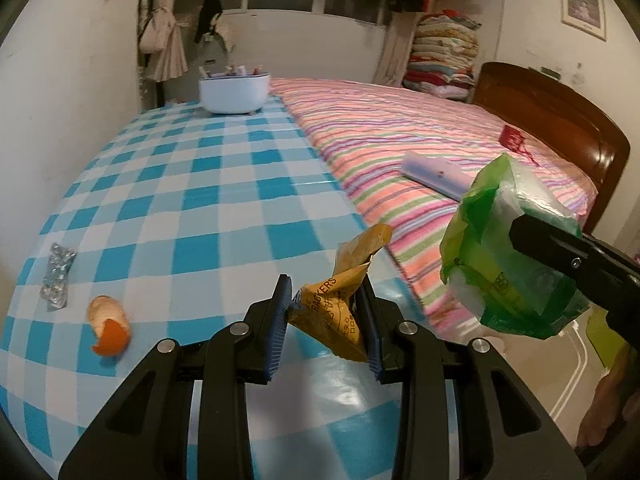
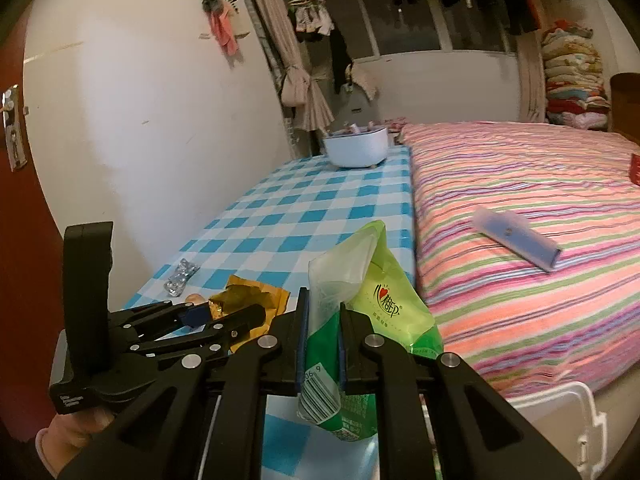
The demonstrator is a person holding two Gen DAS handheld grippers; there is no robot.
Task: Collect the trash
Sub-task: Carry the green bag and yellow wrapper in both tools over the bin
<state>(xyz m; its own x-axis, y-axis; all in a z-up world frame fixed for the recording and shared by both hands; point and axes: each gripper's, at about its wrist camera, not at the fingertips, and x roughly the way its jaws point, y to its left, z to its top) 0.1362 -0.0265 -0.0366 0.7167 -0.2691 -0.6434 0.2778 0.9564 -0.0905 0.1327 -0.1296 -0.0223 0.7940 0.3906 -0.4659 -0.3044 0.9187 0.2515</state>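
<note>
On the checked table (image 1: 208,184), orange peel (image 1: 109,326) beside foil pack (image 1: 58,276)

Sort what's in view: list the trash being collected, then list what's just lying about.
Trash:
- yellow cracker wrapper, held in the left gripper
- green plastic packet, held in the right gripper
- foil blister pack on the checked tablecloth
- orange peel beside it

Lying about:
- white tub
- blue-lilac case on the striped bedspread
- folded laundry stack

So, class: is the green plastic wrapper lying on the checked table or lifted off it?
Lifted off. The green plastic wrapper hangs pinched in the right tool, above the blue-checked table.
</note>
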